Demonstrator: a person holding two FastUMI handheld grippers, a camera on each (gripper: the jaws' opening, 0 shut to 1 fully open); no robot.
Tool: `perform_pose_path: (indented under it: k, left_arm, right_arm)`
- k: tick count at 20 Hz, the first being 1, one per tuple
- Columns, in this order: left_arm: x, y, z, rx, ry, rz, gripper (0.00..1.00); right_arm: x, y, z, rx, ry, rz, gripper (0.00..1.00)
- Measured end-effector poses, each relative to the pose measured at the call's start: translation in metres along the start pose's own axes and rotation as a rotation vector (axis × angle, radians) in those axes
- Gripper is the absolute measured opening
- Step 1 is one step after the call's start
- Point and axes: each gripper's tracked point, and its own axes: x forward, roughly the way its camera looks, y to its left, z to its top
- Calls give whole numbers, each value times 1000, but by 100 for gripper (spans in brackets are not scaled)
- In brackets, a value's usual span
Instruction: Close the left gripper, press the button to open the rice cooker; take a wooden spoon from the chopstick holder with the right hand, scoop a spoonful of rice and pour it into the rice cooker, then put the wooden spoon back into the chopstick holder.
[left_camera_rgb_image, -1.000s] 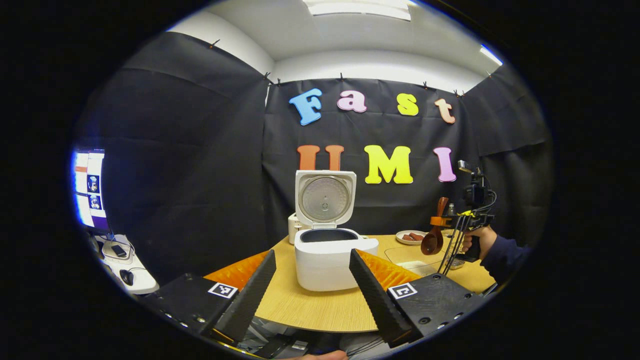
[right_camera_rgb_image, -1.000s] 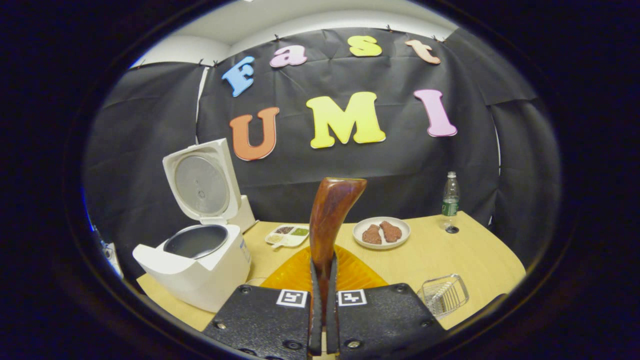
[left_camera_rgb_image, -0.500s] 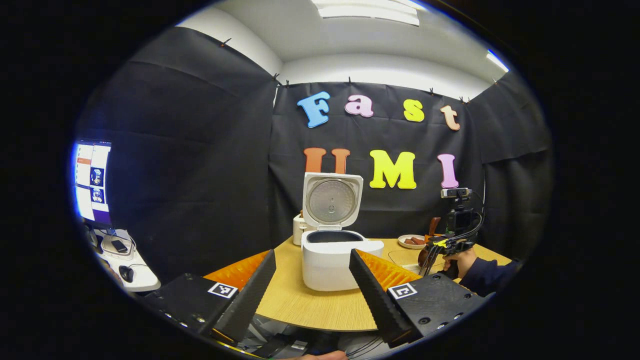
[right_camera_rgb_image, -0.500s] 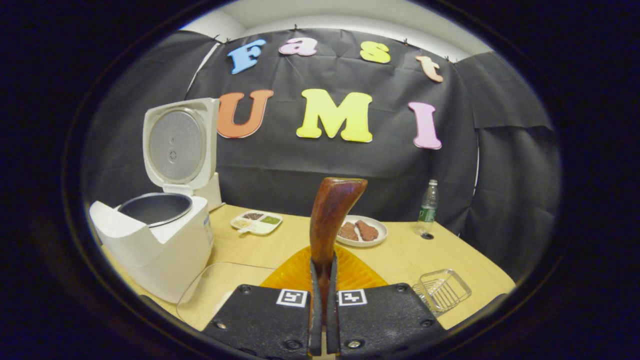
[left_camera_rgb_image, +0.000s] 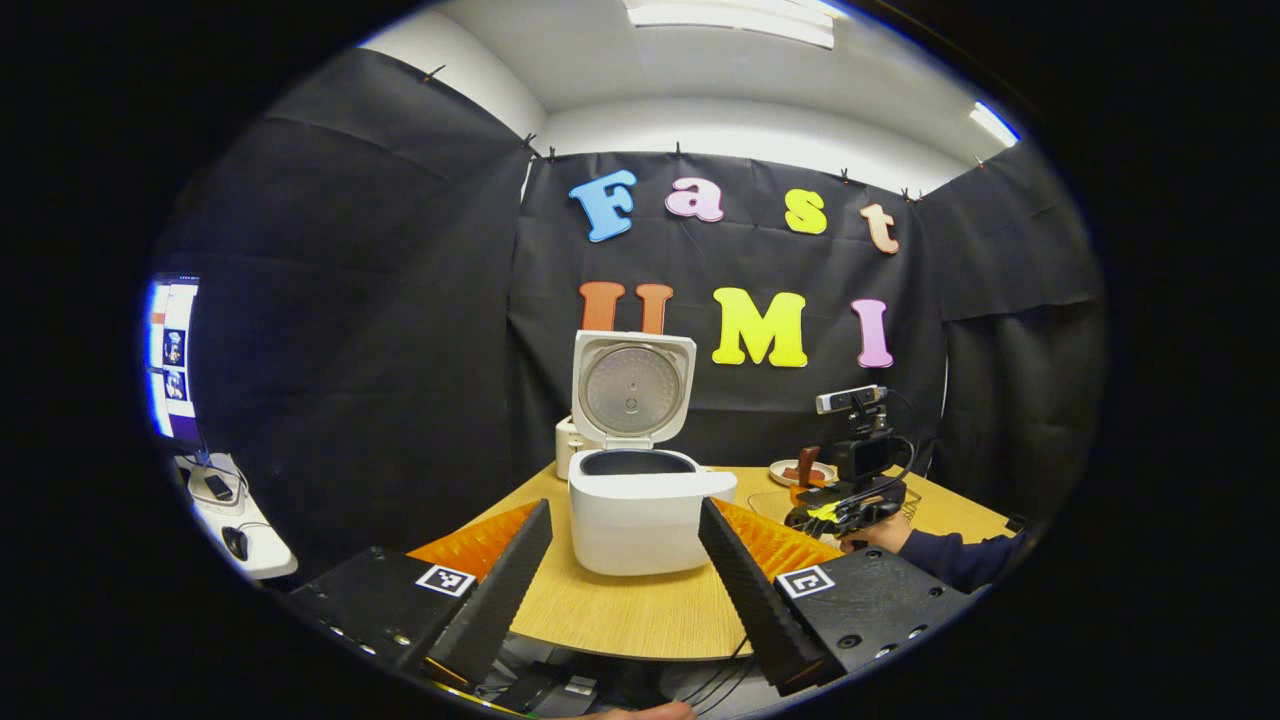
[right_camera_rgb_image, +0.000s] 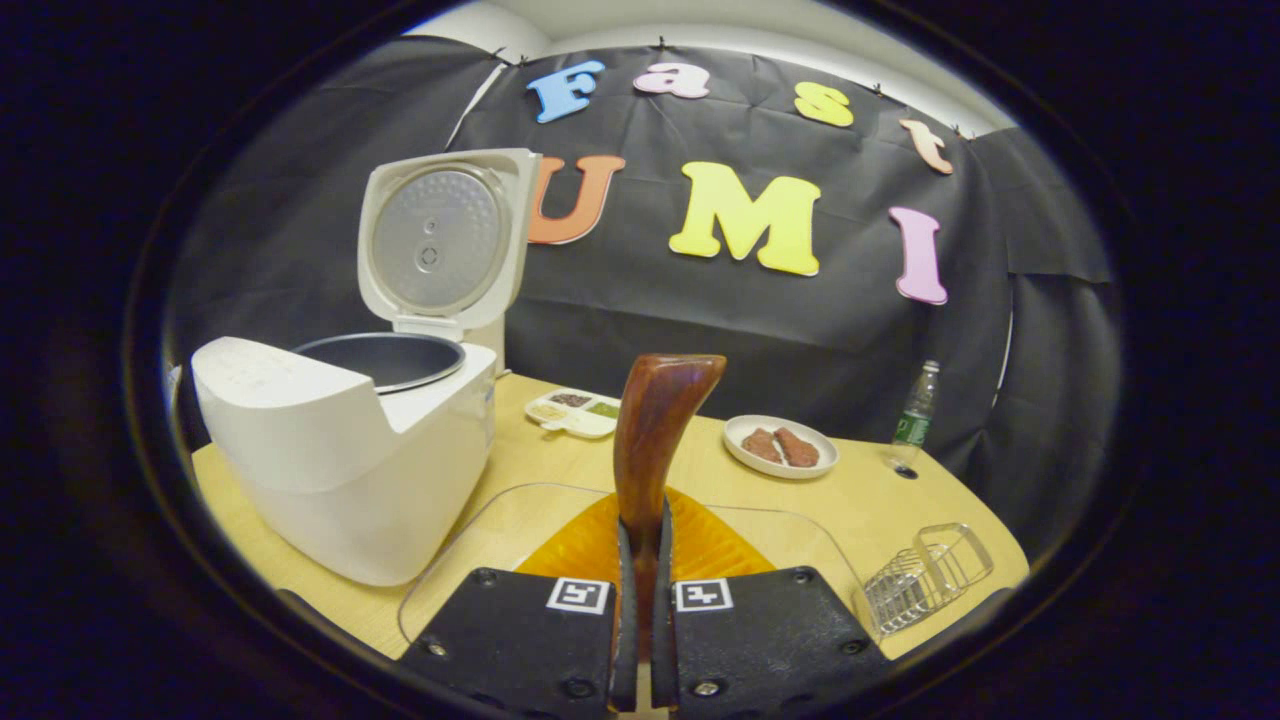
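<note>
The white rice cooker (left_camera_rgb_image: 640, 505) stands on the table with its lid (left_camera_rgb_image: 632, 388) up and its dark pot showing. My left gripper (left_camera_rgb_image: 625, 512) is open in front of it, short of the table's near edge, holding nothing. My right gripper (right_camera_rgb_image: 642, 535) is shut on the brown handle of the wooden spoon (right_camera_rgb_image: 655, 430); the spoon's bowl is hidden under the gripper. It hovers low over a clear tub (right_camera_rgb_image: 500, 505) to the right of the cooker (right_camera_rgb_image: 340, 470). In the left gripper view the right gripper (left_camera_rgb_image: 850, 500) is tilted down, held by a hand (left_camera_rgb_image: 880, 535).
A wire chopstick holder (right_camera_rgb_image: 925, 580) lies at the right near the table edge. Behind stand a plate of meat (right_camera_rgb_image: 780, 445), a divided snack tray (right_camera_rgb_image: 575, 410) and a water bottle (right_camera_rgb_image: 915, 410). A side desk with a monitor (left_camera_rgb_image: 170, 355) is far left.
My right gripper has come down and toward the cooker with the spoon, and now sits low over the clear tub. The left gripper has hardly shifted and stays open.
</note>
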Motion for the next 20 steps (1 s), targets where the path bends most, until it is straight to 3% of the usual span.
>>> perform_pose_path:
  k: [3,6,9,13,20]
  left_arm:
    - [0,-3,1,-12,-3,-16,94]
    - [-1,-5,4,3,-23,-24,94]
    - [-2,-14,-1,4,-17,-55,94]
    - [4,-15,-4,29,-2,-44,94]
    - [36,-19,12,49,-15,-4,94]
  right_arm:
    - [-4,21,-3,64,14,98,10]
    - [-7,17,-4,160,47,164,11]
    - [-5,-6,-9,396,111,179,11]
    - [-10,-28,4,717,146,255,11]
    - [-17,-72,18,982,124,303,11]
